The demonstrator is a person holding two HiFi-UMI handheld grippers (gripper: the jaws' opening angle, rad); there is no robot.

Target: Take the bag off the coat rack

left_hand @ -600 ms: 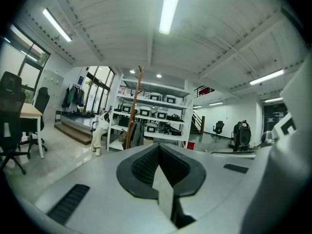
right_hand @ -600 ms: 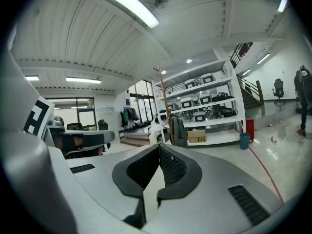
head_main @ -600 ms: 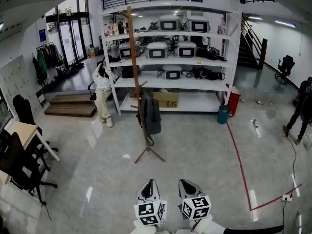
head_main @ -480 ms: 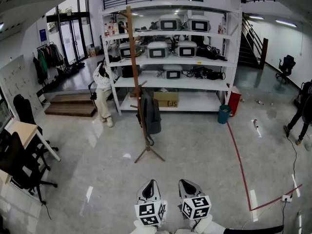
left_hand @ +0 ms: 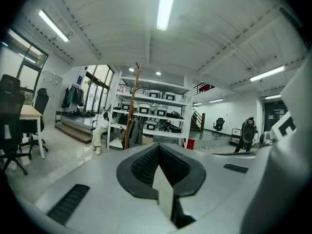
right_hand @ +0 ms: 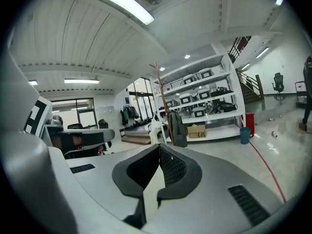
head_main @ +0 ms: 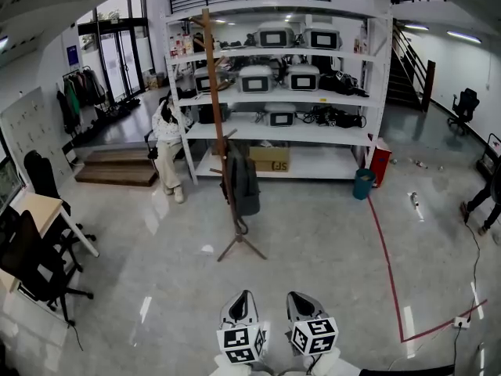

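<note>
A dark grey bag (head_main: pixel 242 180) hangs from a low hook of the tall brown wooden coat rack (head_main: pixel 218 108), which stands on the floor in front of the shelving. The same bag (left_hand: pixel 135 131) shows small in the left gripper view, and the bag (right_hand: pixel 177 128) in the right gripper view. My left gripper (head_main: pixel 238 305) and right gripper (head_main: pixel 301 304) are side by side at the bottom of the head view, well short of the rack. Both have their jaws together with nothing between them.
A white shelving unit (head_main: pixel 368 92) with monitors and boxes stands behind the rack. A person (head_main: pixel 167 143) sits by its left end. A desk (head_main: pixel 35 210) and a black office chair (head_main: pixel 35 269) are at the left. A red tape line (head_main: pixel 385 253) crosses the floor at right, near a teal bin (head_main: pixel 361 184).
The head view has shifted slightly. A person at the far right edge has moved further out of the frame. The grippers, rack and bag stay as they were.
</note>
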